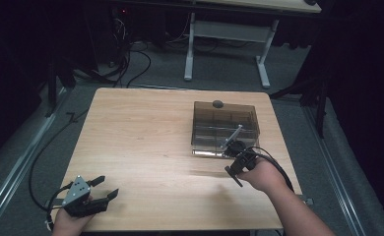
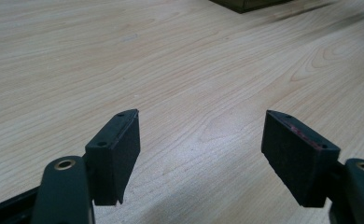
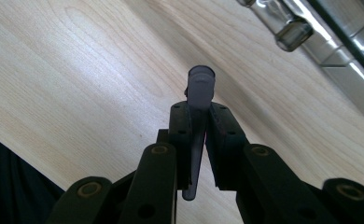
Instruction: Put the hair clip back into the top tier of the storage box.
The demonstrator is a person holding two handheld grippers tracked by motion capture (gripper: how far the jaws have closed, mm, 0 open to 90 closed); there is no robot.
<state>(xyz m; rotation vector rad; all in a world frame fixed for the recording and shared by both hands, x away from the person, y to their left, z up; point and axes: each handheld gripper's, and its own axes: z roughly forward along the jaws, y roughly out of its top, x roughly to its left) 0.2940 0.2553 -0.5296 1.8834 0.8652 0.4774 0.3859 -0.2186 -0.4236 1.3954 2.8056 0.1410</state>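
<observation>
Right gripper (image 3: 199, 122) clenched on a small translucent tube (image 3: 200, 91), capped end poking out past the jaws, just off the near edge of a clear divided box (image 1: 225, 129). In the high view, same gripper (image 1: 238, 165) over the tabletop (image 1: 145, 132) toward its right edge, hand behind it, cable looping to the right. Box on the right half of the tabletop, nearer the far edge; a dark round knob (image 1: 218, 103) on its far rim; a slim grey tube (image 1: 233, 136) leaning inside, tilted toward the gripper. Another glass tube (image 3: 283, 25) lying against the box wall in the right gripper view.

Left gripper (image 2: 201, 140) released, jaws wide apart, nothing between them, near the near-left corner of the tabletop (image 1: 95, 191). Beyond the far edge: white table legs (image 1: 190, 46) and cables (image 1: 131, 59) on the floor.
</observation>
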